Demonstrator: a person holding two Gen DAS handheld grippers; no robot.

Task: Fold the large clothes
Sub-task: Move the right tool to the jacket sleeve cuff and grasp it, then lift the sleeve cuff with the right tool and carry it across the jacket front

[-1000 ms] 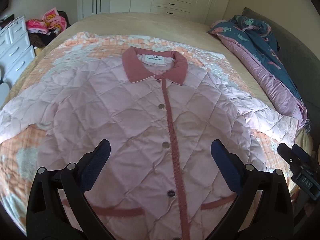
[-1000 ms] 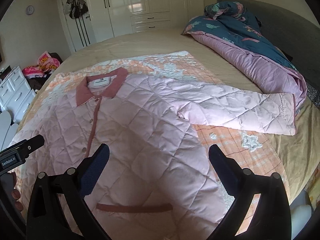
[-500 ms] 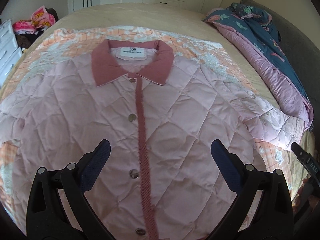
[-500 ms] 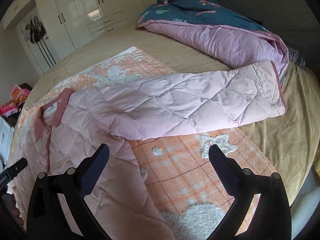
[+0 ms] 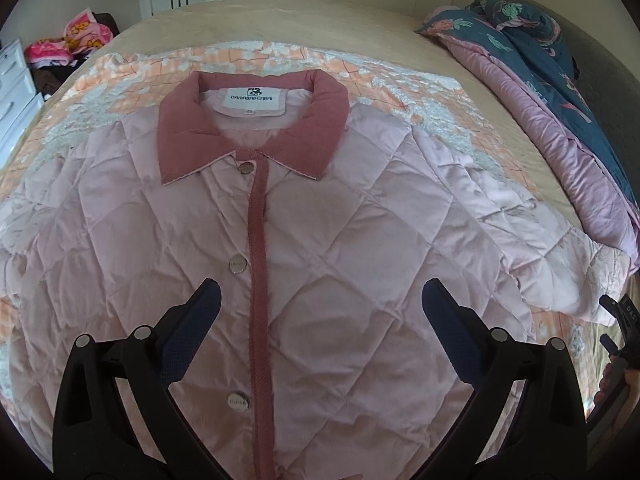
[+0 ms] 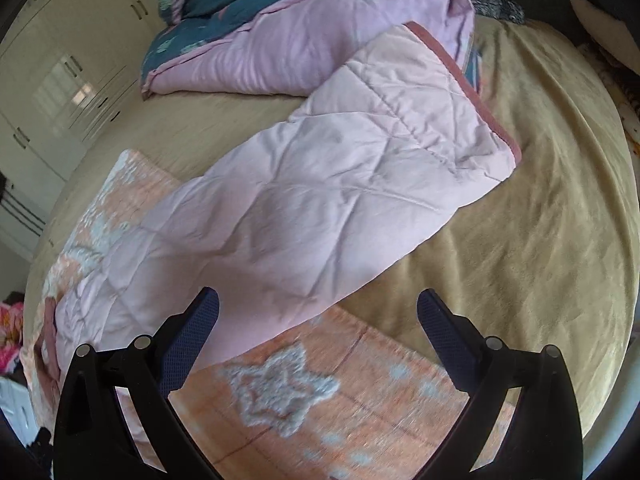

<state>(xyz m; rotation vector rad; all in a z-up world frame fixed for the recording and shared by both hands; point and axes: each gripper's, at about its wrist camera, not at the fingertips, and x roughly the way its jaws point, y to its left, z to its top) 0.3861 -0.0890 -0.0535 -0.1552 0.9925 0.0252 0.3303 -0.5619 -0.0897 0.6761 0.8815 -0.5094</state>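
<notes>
A pale pink jacket, quilted in diamonds, is trimmed with a dusty-rose collar, placket and cuff edge. An orange checked blanket with white fluffy stars is spread over a beige bedspread. At the bed's far right edge a teal floral duvet with lilac lining is heaped. Dark blue pads are carried on black gripper frames
</notes>
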